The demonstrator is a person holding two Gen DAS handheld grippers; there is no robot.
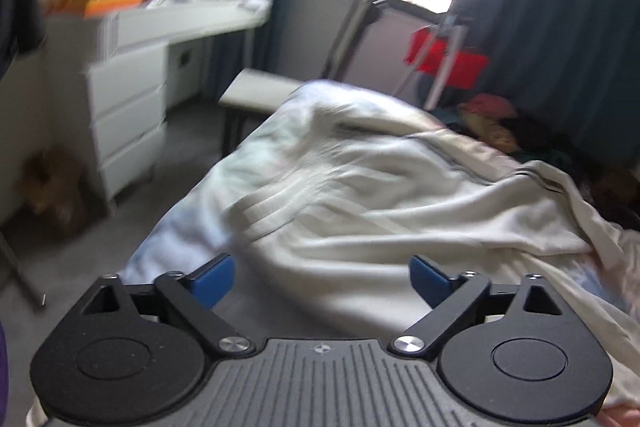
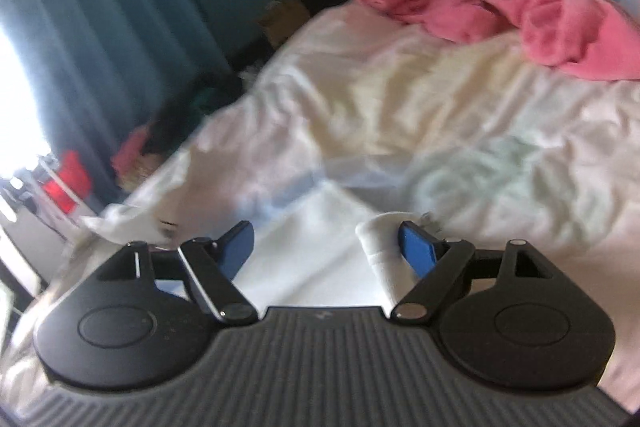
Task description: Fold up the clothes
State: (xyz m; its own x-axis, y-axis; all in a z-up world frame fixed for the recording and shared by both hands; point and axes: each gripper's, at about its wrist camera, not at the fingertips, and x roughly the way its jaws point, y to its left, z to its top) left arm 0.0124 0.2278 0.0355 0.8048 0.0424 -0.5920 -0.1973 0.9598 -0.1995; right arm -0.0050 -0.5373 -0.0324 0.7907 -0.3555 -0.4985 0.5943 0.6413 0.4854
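Both tongs spread wide — left tongs [image 1: 322, 281] above cream garment [image 1: 360, 195]; right tongs [image 2: 326, 251] above white cloth [image 2: 312, 227].

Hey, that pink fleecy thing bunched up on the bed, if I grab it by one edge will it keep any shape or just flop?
The pink garment will probably flop: it lies in soft rumpled folds on the bed, with no stiff edge showing. It looks thick and fuzzy, so likely grippy rather than slippery, though the view is blurred. Lifted by one edge, the rest would probably hang and drag.
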